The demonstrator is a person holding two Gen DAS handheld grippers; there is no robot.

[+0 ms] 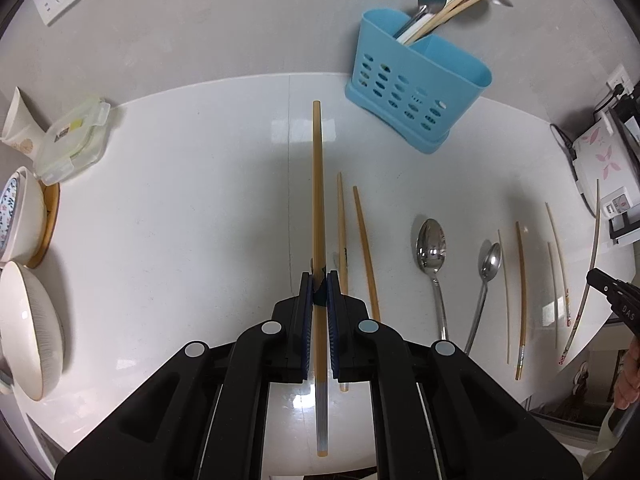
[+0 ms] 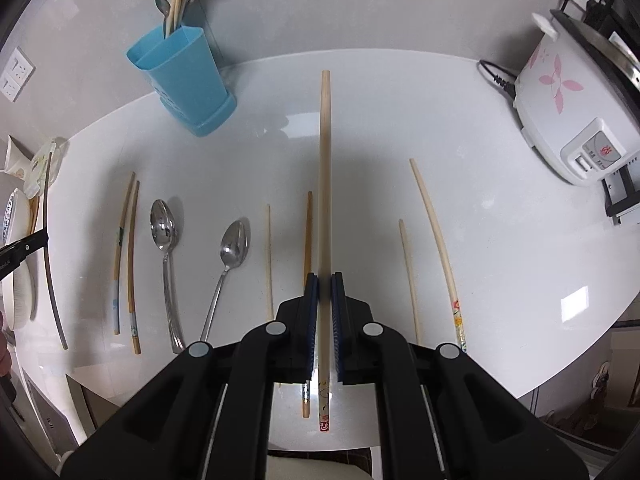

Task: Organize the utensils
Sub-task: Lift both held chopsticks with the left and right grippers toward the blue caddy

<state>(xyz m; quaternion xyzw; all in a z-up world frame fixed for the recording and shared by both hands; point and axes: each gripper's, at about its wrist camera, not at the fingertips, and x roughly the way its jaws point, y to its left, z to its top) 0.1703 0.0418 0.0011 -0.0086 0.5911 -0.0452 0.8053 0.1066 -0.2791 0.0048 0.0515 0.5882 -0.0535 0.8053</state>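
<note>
Both grippers are each pinching one chopstick right now. The left gripper (image 1: 319, 280) is clamping a tan bamboo stick (image 1: 317, 184) near its thick end, tip pointing toward the blue caddy (image 1: 416, 80). The right gripper (image 2: 325, 280) is squeezing a paler stick (image 2: 325, 168) with a printed end. Both sticks are hanging clear of the counter (image 1: 200, 200), nearer us than the caddy. These things are light, stiff and round, so they're probably prone to swivelling; gripping off-centre seems fine for dropping them in. More sticks and two shiny steel spoons (image 1: 431, 248) are lying in front of the caddy.
</note>
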